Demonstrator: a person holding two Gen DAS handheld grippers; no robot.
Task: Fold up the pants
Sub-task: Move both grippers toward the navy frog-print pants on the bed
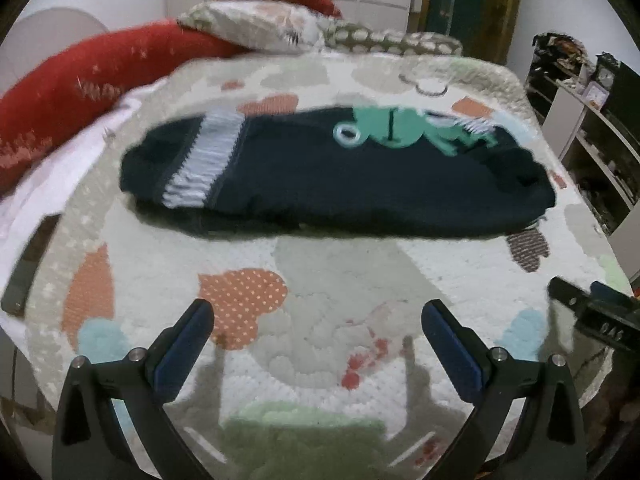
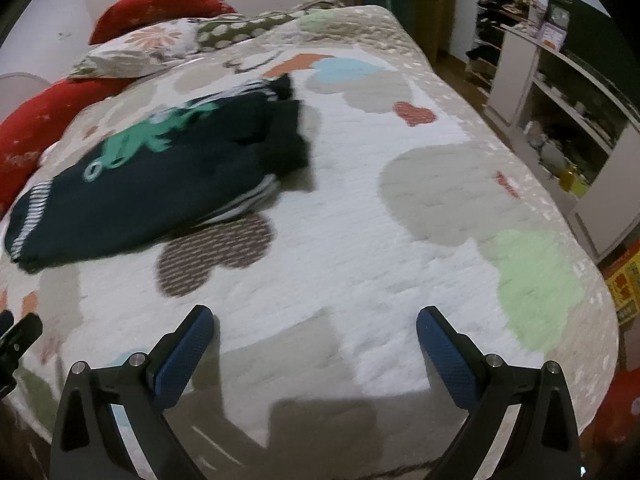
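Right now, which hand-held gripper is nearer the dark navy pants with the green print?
Left, by a little. The left hand-held gripper faces the dark navy pants straight ahead; the right hand-held gripper sits off to their right, both open.

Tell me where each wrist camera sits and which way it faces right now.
Left wrist: low over the quilt, facing the dark pants broadside; left gripper open, the right one's tip at the right edge.
Right wrist: right of them, facing the bed's right side; right gripper open.
Shared: pants, quilt, red pillows, shelves.
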